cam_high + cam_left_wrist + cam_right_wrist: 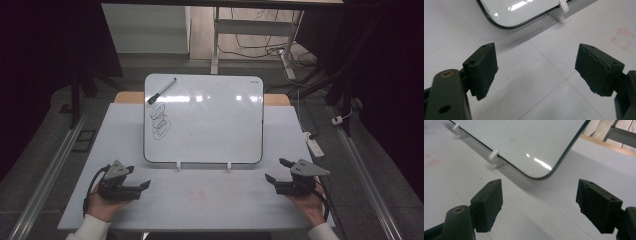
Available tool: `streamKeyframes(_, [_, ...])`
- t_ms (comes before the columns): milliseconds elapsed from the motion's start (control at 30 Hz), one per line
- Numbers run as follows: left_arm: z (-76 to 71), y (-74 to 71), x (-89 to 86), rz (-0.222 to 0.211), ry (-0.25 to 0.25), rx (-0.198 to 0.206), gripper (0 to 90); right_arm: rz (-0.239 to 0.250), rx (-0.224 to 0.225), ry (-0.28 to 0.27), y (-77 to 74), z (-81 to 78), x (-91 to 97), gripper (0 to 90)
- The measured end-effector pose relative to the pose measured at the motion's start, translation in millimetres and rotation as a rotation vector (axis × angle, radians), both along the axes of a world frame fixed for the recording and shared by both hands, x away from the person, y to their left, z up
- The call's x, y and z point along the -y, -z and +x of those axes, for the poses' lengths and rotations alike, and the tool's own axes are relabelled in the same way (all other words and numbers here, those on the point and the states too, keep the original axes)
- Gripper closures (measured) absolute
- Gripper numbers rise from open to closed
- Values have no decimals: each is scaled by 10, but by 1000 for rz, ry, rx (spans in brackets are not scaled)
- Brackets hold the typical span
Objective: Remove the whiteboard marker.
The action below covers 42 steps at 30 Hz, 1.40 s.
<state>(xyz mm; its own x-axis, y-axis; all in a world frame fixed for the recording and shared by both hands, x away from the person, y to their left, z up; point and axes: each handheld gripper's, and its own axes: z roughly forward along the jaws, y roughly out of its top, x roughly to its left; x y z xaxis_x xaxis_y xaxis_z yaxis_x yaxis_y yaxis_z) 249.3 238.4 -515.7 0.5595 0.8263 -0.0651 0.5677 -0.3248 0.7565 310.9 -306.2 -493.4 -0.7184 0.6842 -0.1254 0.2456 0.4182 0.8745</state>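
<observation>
Whiteboard at the middle of the table, a white rectangle with a thin black rim and rounded corners, propped so its face tilts back toward the far side; its lower edge sits in two small white clips on the tabletop. From the high view I see a black marker lying aslant on the board's upper left corner, and just below it a cluster of looping black scribbles drawn down the left part of the board. The rest of the board face is bare and catches bright ceiling reflections. My left gripper rests low on the near left of the table, held in a hand with a white sleeve behind it, and it points toward the middle. Its jaws stand wide apart with nothing between them; in the left gripper view the pale tabletop shows through the gap, with the board's lower left corner and one clip beyond. My right gripper rests on the near right, well apart from the left one, also held in a hand, pointing inward. Its jaws are likewise spread wide and grip nothing; the right gripper view looks past them to the board's lower right corner and both clips. Faint red marks stain the table in front of the board.
</observation>
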Motion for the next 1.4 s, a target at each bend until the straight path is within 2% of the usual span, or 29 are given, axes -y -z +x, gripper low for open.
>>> streamKeyframes(200, [-2,1,5,18,0,1,184,6,-9,3,20,5,-4,211])
streamKeyframes(433, [-6,-56,27,31,-1,21,183,-2,-8,4,38,-5,-10,222])
streamKeyframes(633, [80,-252,69,50,13,48,190,-2,-10,-6,33,-7,-44,231])
streamKeyframes(667, [144,-355,95,61,21,59,194,-1,-12,-6,33,-6,-47,232])
streamKeyframes(867, [470,-697,220,83,31,101,211,-5,-23,-10,39,2,-75,242])
streamKeyframes(900, [470,-697,220,83,31,101,216,-5,-28,-8,45,1,-83,242])
streamKeyframes(967, [600,-782,250,85,25,109,226,-11,-33,-12,57,7,-92,242])
streamKeyframes(1033, [738,-857,279,97,15,117,237,-12,-38,-12,68,12,-97,242])
streamKeyframes(1067, [875,-937,304,99,4,126,243,-13,-43,-12,72,12,-98,242])
streamKeyframes(1167, [1066,-1073,350,99,0,146,269,-14,-46,-12,85,22,-103,242])
streamKeyframes(1367, [1413,-1305,489,155,-14,208,309,-15,-60,-16,107,29,-117,242])
streamKeyframes(1400, [1413,-1305,489,155,-14,208,317,-14,-64,-17,110,30,-120,242])
